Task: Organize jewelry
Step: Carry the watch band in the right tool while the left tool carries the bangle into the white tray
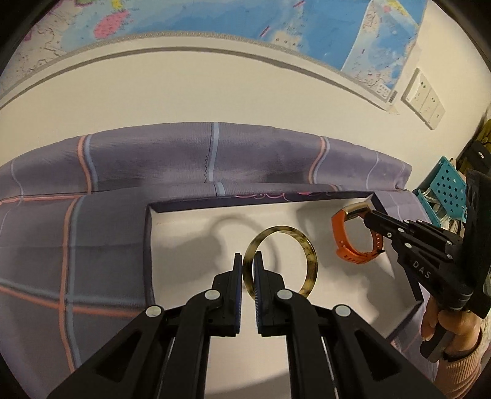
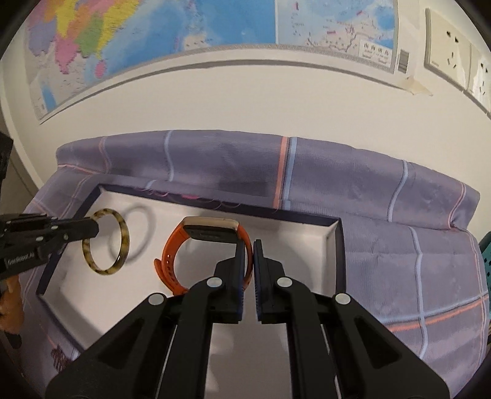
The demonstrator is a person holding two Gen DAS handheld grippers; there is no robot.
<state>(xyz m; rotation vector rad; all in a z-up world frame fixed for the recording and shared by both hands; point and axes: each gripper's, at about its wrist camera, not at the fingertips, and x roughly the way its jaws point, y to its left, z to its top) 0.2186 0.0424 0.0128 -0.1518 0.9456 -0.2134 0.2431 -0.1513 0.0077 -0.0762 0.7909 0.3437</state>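
Note:
My left gripper (image 1: 248, 261) is shut on a tortoiseshell bangle (image 1: 310, 257), which hangs upright above the white floor of a dark-rimmed open box (image 1: 184, 208). The right wrist view shows the same bangle (image 2: 122, 233) at the left, pinched by the left gripper (image 2: 92, 228). My right gripper (image 2: 249, 248) is shut on the strap of an orange watch (image 2: 172, 245) with a pale case, held over the same box (image 2: 337, 245). From the left wrist view the watch (image 1: 346, 245) hangs at the right from the right gripper (image 1: 369, 216).
The box lies on a purple plaid cloth (image 1: 76, 245) against a white wall with a map (image 2: 184, 24). Wall sockets (image 2: 451, 58) are at the upper right. A teal perforated basket (image 1: 448, 184) stands at the right. A hand (image 1: 445, 325) holds the right gripper.

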